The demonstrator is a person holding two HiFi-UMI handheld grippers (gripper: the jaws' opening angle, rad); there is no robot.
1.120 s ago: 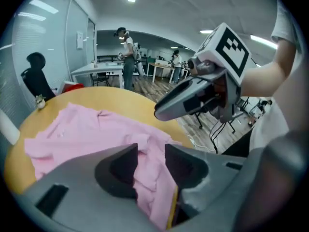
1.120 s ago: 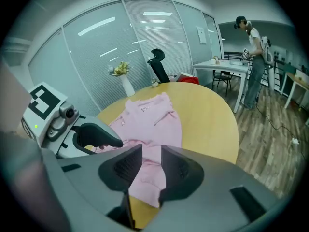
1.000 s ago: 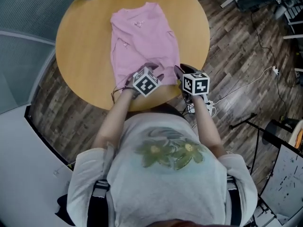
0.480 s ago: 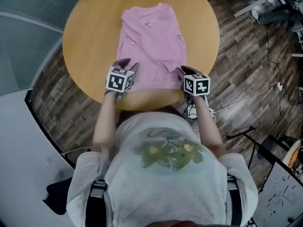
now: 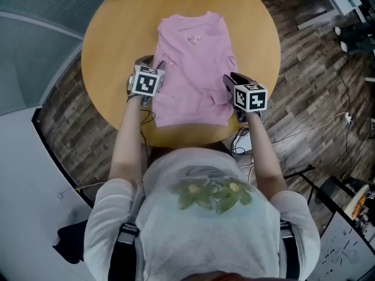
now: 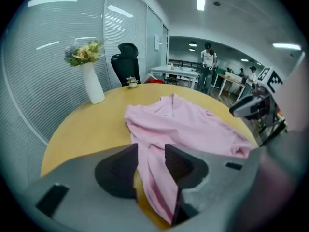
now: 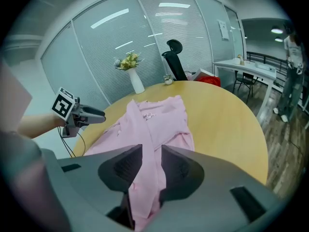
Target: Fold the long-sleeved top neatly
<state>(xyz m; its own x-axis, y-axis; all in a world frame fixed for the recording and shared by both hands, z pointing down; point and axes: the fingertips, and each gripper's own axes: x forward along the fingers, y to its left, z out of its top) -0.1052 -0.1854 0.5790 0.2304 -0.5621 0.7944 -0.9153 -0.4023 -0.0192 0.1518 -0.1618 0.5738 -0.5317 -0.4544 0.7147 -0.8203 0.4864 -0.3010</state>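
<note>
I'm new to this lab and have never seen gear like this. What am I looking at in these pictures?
There is no robot here. A person holds a tool in each hand: a two-jaw gripper topped with a cube of square markers. The overhead picture comes from a camera on the person's head, looking down at a round wooden table. The other two come from cameras riding on the left gripper and the right gripper, each looking along its own jaws. On the table lies a pink long-sleeved top, with a white vase of flowers at the far edge. Each gripper is closed on a fold of the top, one at each side of it.
</note>
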